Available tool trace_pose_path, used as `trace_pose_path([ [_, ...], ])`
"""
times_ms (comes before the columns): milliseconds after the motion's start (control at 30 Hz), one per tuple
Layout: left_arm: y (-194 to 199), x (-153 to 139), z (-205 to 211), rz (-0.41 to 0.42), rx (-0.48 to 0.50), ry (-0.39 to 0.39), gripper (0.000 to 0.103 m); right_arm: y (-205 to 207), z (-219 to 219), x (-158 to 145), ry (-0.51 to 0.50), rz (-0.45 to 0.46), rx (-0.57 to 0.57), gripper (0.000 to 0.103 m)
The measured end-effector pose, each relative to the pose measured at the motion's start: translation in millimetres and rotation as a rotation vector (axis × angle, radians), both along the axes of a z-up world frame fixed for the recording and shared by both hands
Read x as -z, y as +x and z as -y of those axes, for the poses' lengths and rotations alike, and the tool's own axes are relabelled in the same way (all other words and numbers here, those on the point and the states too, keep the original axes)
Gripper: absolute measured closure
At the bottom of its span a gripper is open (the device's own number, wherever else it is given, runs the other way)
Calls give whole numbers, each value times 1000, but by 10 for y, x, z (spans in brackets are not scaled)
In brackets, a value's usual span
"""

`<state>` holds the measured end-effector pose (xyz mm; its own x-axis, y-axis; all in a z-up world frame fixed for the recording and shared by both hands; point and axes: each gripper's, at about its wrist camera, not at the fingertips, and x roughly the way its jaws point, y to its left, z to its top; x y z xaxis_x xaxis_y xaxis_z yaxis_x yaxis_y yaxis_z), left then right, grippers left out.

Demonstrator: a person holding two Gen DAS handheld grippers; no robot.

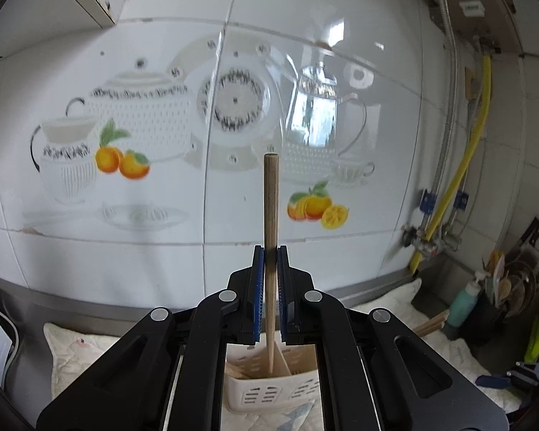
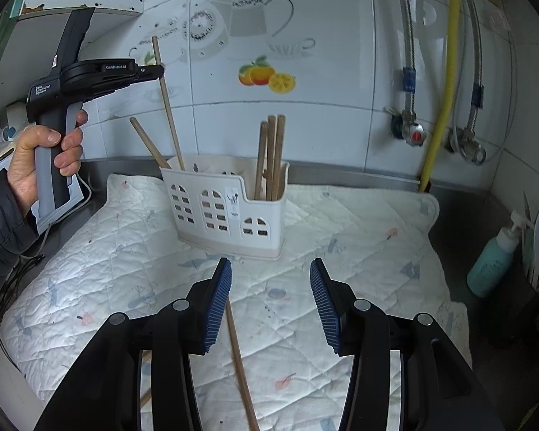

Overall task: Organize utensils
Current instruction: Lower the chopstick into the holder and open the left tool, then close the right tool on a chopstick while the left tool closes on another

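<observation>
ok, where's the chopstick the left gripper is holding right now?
Clamped upright in the left gripper; the right wrist view shows the chopstick with its lower end in the left compartment of the white caddy.

The utensil holder point(image 2: 230, 204) stands on the quilted mat point(image 2: 341, 251) at frame centre, with chopsticks point(image 2: 271, 154) upright in its right compartment. Another chopstick point(image 2: 239, 352) lies on the mat at lower centre. A pump bottle point(image 2: 492, 262) stands far right (off the mat).

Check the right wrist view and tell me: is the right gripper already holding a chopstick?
No. The right gripper stands open above the quilted mat, its pads clear of the chopstick lying there.
</observation>
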<state>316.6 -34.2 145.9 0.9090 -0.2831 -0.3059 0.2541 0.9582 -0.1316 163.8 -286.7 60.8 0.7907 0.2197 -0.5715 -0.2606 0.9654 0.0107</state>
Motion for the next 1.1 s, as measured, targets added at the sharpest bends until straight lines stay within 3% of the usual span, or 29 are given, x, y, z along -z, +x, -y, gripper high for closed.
trace_pose_path([
  [433, -92, 174, 1, -64, 28, 21, 92, -286, 106, 372, 26, -92, 17, 58],
  [500, -169, 149, -3, -51, 24, 32, 79, -357, 141, 475, 35, -119, 26, 59],
  [567, -256, 126, -17, -47, 27, 33, 72, -426, 169, 602, 43, -154, 29, 62],
  [833, -823, 184, -10, -44, 66, 66, 68, -633, 177, 996, 37, -243, 23, 74],
  [1100, -1478, 593, -12, -110, 128, 126, 68, -725, 174, 1189, 15, -267, 19, 80],
])
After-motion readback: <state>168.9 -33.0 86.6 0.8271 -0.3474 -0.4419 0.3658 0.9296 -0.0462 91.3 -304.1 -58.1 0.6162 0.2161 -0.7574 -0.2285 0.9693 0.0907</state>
